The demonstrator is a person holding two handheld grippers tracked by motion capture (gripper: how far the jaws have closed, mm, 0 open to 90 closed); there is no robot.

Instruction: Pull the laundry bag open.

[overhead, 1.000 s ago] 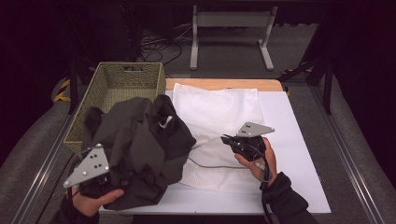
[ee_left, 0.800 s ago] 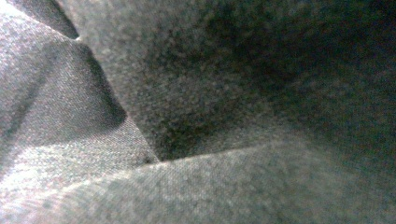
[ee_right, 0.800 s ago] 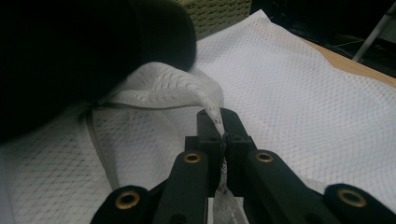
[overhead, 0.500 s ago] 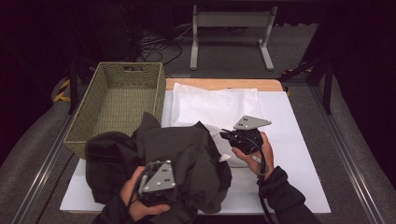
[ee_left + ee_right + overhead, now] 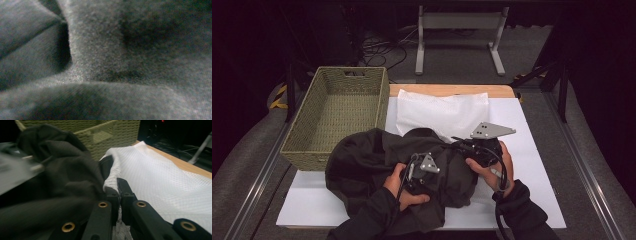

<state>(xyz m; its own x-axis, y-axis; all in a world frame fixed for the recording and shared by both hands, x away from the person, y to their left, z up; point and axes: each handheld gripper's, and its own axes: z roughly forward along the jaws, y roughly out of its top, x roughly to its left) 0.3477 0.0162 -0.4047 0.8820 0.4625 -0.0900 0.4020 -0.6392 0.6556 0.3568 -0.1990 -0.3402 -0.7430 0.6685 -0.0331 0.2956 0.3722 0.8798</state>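
A dark grey garment (image 5: 362,162) lies heaped at the front of the white table cover (image 5: 537,170), over the near edge of a white mesh cloth (image 5: 442,112). My left gripper (image 5: 414,169) is sunk into the top of the heap, its jaws hidden by fabric. In the left gripper view, folds of the dark garment (image 5: 125,50) press close to the lens. My right gripper (image 5: 458,142) points left at the heap's right side. In the right gripper view, the right gripper (image 5: 119,188) is shut on the rim of the mesh cloth (image 5: 162,177), with the dark garment (image 5: 67,172) just to its left.
A woven green basket (image 5: 302,145) stands at the table's left, open and with nothing showing inside; its wall (image 5: 112,135) rises behind the cloths. A metal stand (image 5: 457,35) and cables lie on the floor beyond. Rails run along both table sides.
The left hand has swung from the table's front left to the middle, and the dark garment came with it, sinking from a tall heap by the basket. The right gripper lifted slightly.
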